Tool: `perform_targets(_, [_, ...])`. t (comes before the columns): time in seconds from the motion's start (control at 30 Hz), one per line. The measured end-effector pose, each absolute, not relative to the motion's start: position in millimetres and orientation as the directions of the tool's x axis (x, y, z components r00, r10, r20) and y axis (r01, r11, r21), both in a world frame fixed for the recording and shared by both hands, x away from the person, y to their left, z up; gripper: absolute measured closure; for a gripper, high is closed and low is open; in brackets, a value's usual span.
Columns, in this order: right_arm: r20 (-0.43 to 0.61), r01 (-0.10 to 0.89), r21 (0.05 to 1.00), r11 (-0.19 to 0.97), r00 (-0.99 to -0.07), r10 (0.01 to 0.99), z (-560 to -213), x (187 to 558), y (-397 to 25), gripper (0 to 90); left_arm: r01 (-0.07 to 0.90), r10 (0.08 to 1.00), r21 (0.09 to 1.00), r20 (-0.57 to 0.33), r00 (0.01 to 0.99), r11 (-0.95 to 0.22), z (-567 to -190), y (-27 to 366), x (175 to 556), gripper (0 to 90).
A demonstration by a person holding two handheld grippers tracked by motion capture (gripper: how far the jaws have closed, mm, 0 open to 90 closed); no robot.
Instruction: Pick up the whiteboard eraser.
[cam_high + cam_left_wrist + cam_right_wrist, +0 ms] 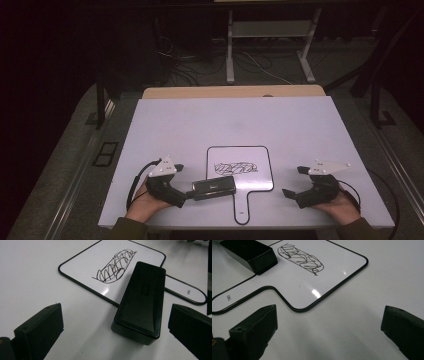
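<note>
A small paddle-shaped whiteboard point(252, 157) point(82, 265) point(332, 270) with a black rim lies on the white table, its handle point(242, 207) pointing to the near edge. A black scribble point(236, 167) point(115, 267) point(299, 257) marks its face. A black block eraser point(214, 187) point(141, 300) point(249, 252) rests across the board's left near edge. My left gripper point(181, 185) point(116, 313) is open, jaws either side of the eraser's near end, not touching it. My right gripper point(294, 181) point(329, 315) is open and empty on the table, right of the board.
The white tabletop point(225, 120) stretches bare behind the board. Beyond its far wooden edge point(232, 91) are a dark floor with cables point(250, 62) and the legs of another desk point(230, 45).
</note>
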State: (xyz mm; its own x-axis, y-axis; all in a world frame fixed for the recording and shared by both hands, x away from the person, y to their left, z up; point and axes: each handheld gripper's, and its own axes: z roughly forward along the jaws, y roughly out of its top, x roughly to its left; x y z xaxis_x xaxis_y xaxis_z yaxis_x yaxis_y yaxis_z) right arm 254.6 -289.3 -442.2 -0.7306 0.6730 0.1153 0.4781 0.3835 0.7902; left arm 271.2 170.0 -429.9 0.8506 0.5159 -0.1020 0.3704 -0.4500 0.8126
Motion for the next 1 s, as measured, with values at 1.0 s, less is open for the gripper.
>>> perform_targets(1.0, [0.130, 0.490, 0.786, 0.376, -0.727, 0.674, -444.2, 256.7, -289.6, 0.0, 0.353, 0.452, 0.829, -0.138, 0.881, -0.434, -417.5, 155.5, 284.2, 0.0])
